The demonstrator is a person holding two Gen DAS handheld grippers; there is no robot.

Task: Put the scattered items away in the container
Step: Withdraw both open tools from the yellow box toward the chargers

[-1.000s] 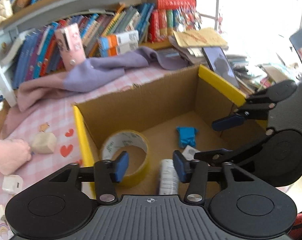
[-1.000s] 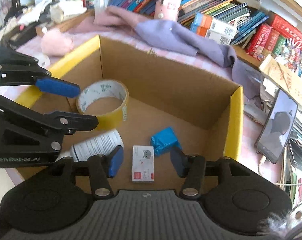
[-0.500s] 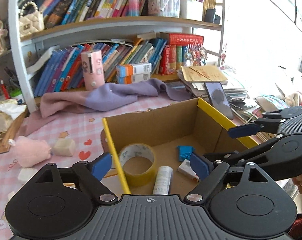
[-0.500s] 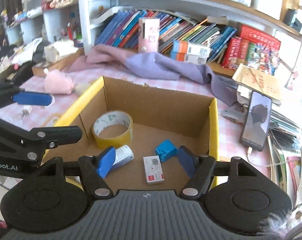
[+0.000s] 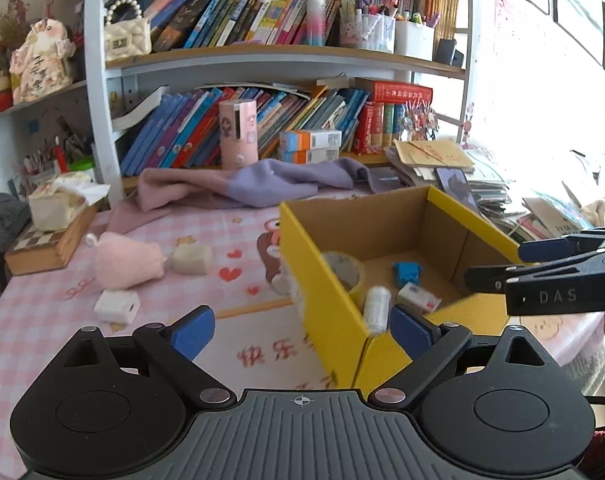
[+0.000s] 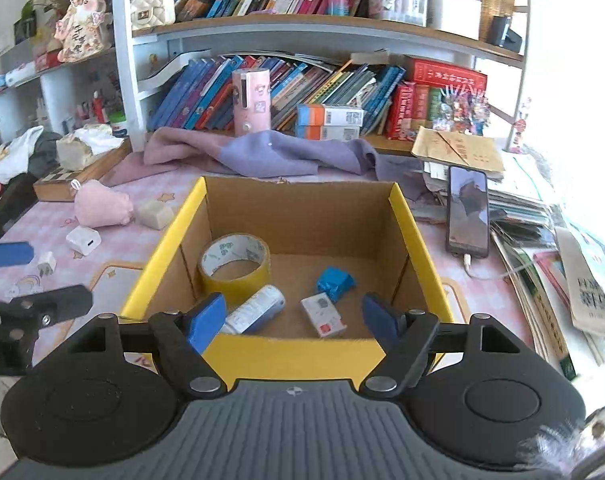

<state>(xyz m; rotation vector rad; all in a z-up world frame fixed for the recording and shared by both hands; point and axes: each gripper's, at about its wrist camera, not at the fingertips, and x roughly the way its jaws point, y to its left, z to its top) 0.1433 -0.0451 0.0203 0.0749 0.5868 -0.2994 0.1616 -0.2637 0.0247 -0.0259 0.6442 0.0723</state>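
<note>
A yellow-edged cardboard box (image 6: 298, 354) (image 5: 334, 308) stands on the pink table. It holds a tape roll (image 6: 234, 264), a white bottle (image 6: 256, 309), a blue packet (image 6: 334, 282) and a small white card box (image 6: 322, 315). My left gripper (image 5: 300, 326) is open and empty, above the box's near left corner. My right gripper (image 6: 294, 314) is open and empty, above the box's near wall. On the table left of the box lie a pink plush (image 5: 122, 258), a beige block (image 5: 191, 259), a white charger (image 5: 116, 306) and a small plug (image 6: 46, 263).
A purple cloth (image 6: 262, 154) lies behind the box in front of a full bookshelf. A phone (image 6: 467, 210) and stacked papers (image 6: 542, 216) sit to the right. A wooden chessboard box with a tissue pack (image 5: 52, 236) is at the left.
Both grippers have pulled back and up out of the box and opened wider. The left one has shifted left, so the table and its loose items now show.
</note>
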